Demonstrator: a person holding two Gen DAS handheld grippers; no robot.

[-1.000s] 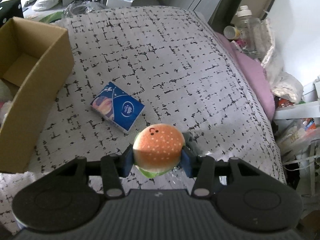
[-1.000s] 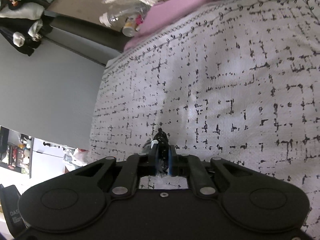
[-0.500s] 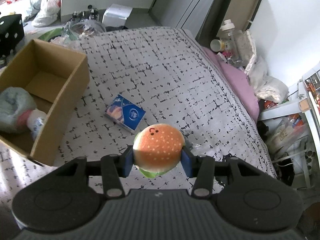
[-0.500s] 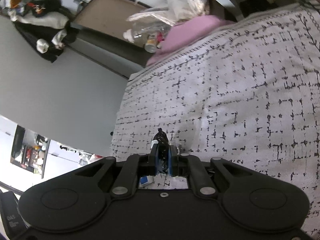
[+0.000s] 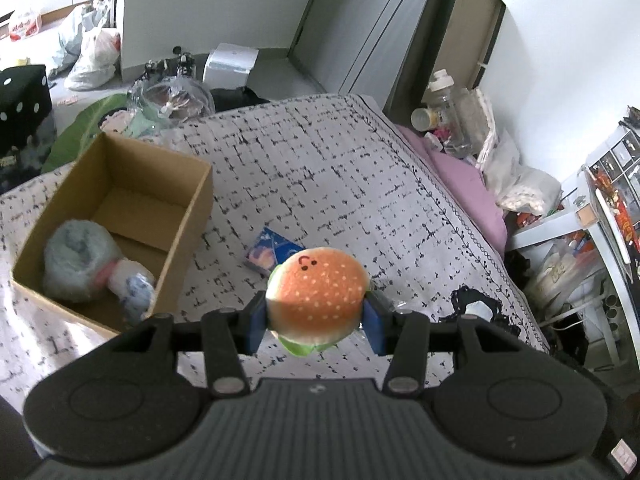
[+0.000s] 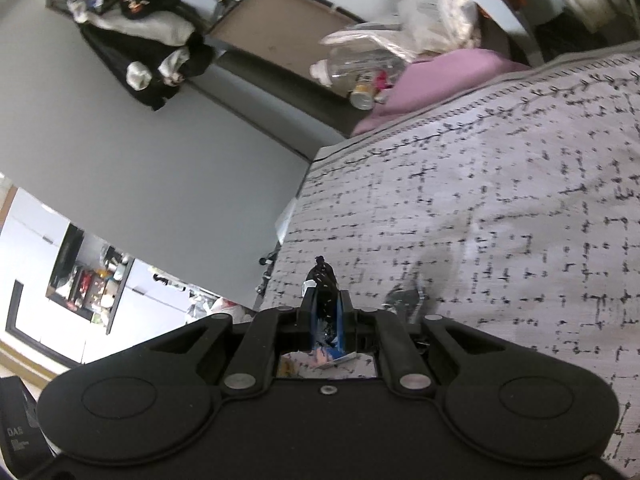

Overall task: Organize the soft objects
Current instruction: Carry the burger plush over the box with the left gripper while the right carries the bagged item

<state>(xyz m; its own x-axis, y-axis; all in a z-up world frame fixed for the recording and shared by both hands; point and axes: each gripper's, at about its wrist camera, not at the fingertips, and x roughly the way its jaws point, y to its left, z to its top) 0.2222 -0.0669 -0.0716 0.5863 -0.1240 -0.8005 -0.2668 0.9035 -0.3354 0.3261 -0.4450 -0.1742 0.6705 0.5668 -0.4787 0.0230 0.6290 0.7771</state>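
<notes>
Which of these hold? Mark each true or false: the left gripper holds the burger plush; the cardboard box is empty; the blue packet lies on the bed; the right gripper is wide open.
1. The left gripper holds the burger plush. True.
2. The cardboard box is empty. False: a fluffy blue-grey plush lies inside.
3. The blue packet lies on the bed. True.
4. The right gripper is wide open. False: it is shut on a thin black item.

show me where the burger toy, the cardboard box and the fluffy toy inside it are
burger toy (image 5: 318,294), left wrist view, middle of its orange bun
cardboard box (image 5: 188,236), left wrist view, its right outer wall
fluffy toy (image 5: 76,252), left wrist view, its pale blue furry body
</notes>
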